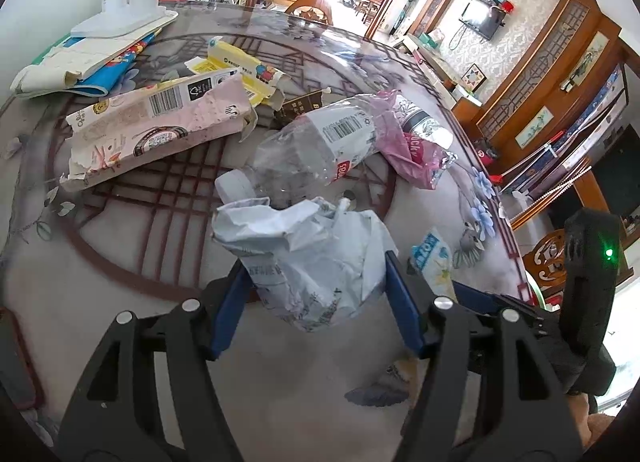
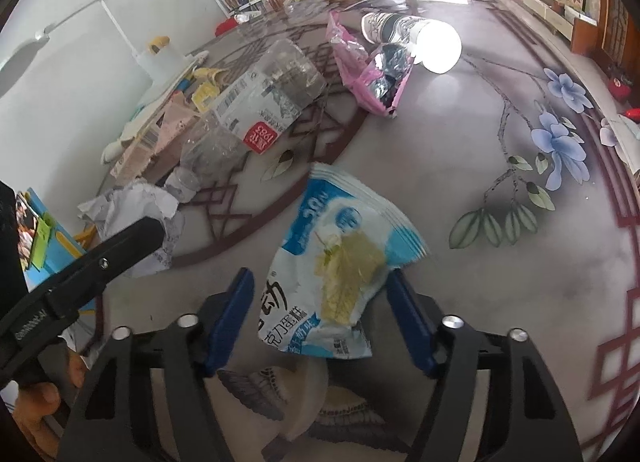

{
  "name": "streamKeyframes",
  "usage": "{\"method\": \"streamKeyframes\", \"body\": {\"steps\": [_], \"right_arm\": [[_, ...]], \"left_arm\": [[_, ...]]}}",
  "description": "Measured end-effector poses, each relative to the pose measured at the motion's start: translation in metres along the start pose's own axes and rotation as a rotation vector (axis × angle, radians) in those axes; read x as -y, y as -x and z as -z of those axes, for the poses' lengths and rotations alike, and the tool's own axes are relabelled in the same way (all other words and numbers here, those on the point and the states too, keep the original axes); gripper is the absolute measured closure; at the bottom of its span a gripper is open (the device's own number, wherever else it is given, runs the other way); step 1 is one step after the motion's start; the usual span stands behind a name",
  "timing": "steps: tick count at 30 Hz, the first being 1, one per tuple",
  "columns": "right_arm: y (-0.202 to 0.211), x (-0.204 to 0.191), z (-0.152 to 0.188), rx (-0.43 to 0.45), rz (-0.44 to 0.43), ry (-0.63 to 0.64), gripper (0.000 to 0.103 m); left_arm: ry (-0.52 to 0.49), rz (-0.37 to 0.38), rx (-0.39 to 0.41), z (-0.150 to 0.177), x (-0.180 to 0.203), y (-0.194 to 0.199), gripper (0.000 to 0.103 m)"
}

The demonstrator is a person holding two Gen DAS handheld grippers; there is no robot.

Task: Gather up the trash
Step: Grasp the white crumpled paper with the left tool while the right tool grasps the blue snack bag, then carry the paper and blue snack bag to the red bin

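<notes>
Crumpled white paper: your left gripper [image 1: 316, 282] has this torn, wadded paper carton [image 1: 308, 258] between its blue pads [image 1: 230, 310], both pads pressing its sides; it sits lifted a little above the table.
Blue-and-white wrapper: your right gripper [image 2: 320, 310] straddles a flat snack wrapper [image 2: 340, 262] with a yellowish patch at its middle. The right-hand pad [image 2: 408, 318] touches its edge; the other pad stands clear of it, so the jaws are not yet clamped on it. The wrapper looks to lie on the table.
Same wrapper from your left camera: it [image 1: 434, 258] shows just to the right of the held paper.
Clear plastic bottle: a crushed bottle [image 1: 304, 154] with a white barcode label and white cap lies on its side just beyond the paper wad, nearly touching it.
Pink foil bag: an opened bag [image 1: 404, 146] lies beside the bottle's far end, with a patterned paper cup [image 2: 400, 28] on its side behind it.
Pink cardboard box: a torn, flattened box [image 1: 156, 126] lies left of the bottle; a torn yellow carton [image 1: 244, 70] is behind it.
Far left edge: picture books [image 1: 96, 70] are stacked under a white desk lamp base [image 1: 124, 10].
Table: a round glass-topped table [image 1: 120, 302] with a lattice and blue flower print carries all of it.
Your hand: fingers [image 2: 36, 402] show at the lower left of the right camera, on the left gripper's handle.
</notes>
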State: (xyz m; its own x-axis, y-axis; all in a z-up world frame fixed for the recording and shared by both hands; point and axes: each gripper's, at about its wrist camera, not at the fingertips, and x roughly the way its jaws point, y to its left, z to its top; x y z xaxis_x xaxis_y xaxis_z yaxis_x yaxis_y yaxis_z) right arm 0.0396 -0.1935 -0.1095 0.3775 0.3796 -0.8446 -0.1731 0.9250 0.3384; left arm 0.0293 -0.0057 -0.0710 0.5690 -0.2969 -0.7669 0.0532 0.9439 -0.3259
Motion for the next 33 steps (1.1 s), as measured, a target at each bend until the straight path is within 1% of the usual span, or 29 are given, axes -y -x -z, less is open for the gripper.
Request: {"method": "streamKeyframes", "body": {"steps": [2,3,5,7,21,27,33], "right_arm": [[-0.002,-0.002,0.001,-0.009,0.004,0.015,0.056],[-0.002,-0.003,0.002,-0.008,0.008,0.024,0.063],[-0.002,-0.005,0.003,-0.009,0.014,0.044,0.069],[0.000,-0.005,0.003,-0.005,0.004,0.048,0.072],[0.033,-0.008,-0.002,0.092,-0.045,0.056,0.073],[0.048,-0.012,-0.001,0.136,-0.039,0.094,0.072],[0.064,-0.010,-0.001,0.190,-0.032,0.109,0.072]], "left_arm": [[-0.003,-0.001,0.001,0.001,0.001,0.001,0.041],[-0.003,0.000,0.002,0.001,0.001,0.001,0.041],[-0.002,-0.001,0.003,0.001,0.001,0.001,0.041],[0.000,-0.001,0.005,0.000,0.000,0.001,0.041],[0.009,-0.011,0.004,0.001,-0.004,0.001,0.041],[-0.002,-0.019,0.015,0.001,-0.003,0.002,0.041],[-0.019,-0.055,0.017,0.003,-0.002,-0.001,0.041]]}}
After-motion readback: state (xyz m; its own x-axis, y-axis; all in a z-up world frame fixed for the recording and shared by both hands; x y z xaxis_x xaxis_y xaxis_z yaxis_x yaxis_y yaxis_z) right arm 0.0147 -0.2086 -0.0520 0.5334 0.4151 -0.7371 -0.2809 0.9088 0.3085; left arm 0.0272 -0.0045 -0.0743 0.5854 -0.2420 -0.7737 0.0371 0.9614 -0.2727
